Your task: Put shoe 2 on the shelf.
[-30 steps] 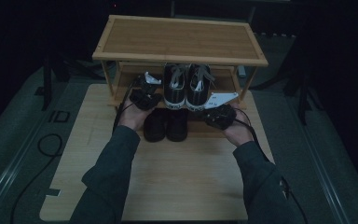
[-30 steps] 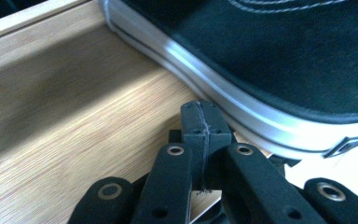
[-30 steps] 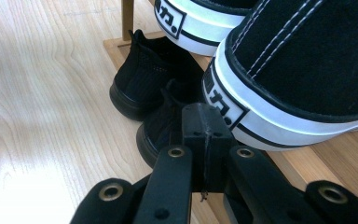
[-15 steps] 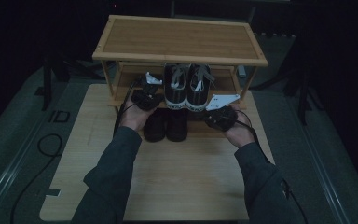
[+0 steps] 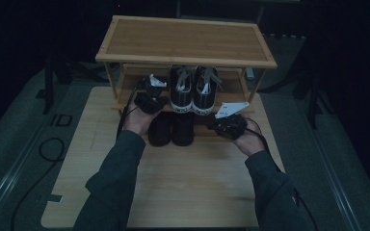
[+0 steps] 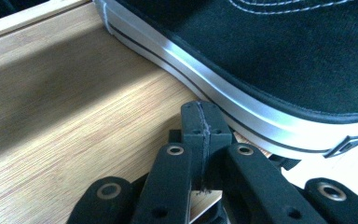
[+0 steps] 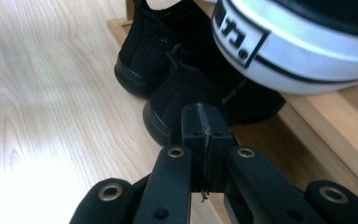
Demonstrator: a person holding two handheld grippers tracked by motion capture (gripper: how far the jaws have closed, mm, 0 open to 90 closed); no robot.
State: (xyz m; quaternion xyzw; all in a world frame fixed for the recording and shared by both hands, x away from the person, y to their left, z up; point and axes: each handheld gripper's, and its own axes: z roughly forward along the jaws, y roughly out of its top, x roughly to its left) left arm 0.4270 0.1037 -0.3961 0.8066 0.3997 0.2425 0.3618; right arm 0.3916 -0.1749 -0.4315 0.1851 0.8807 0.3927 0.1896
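A wooden shoe rack (image 5: 183, 41) stands at the far side of the table. Two black-and-white sneakers (image 5: 193, 91) sit heels toward me on its middle shelf. Two all-black shoes (image 5: 171, 129) sit on the lowest level below them. My left gripper (image 5: 150, 96) is shut and empty, resting on the shelf just left of the sneakers; its jaws (image 6: 200, 122) nearly touch the white sole (image 6: 242, 100). My right gripper (image 5: 227, 124) is shut and empty, to the right of the black shoes (image 7: 177, 88), under a sneaker heel (image 7: 298, 51).
The rack's wooden posts (image 5: 255, 89) flank the shelves. A light wooden board (image 5: 188, 183) covers the table in front of the rack. A black cable (image 5: 48, 149) loops on the grey surface at the left.
None of note; both hands and the shoes sit where they were.
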